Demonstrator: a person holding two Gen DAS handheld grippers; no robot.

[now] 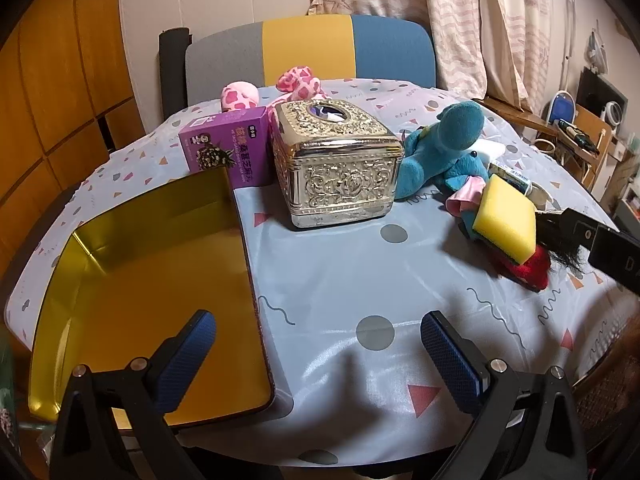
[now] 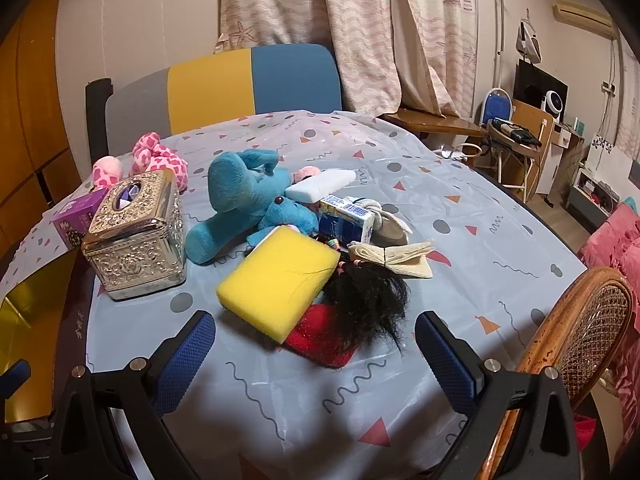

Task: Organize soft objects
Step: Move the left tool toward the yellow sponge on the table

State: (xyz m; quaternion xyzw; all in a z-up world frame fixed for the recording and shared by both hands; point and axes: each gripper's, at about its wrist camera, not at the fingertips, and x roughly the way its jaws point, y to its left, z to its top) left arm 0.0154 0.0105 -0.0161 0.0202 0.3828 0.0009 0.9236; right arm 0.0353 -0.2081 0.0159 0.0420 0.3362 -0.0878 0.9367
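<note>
With both grippers spread and empty above the table [image 2: 500, 216], the right gripper [image 2: 314, 330] faces the yellow sponge [image 2: 280, 280] lying on a doll [image 2: 352, 316], apparently the first pick, which calls for closing on it and carrying it left to the gold tray [image 1: 132, 264] under the left gripper [image 1: 318, 330].

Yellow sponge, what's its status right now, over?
Left gripper and right gripper open, empty. Yellow sponge lies atop dark-haired doll, untouched. Gold tray empty. Approach clear.
</note>
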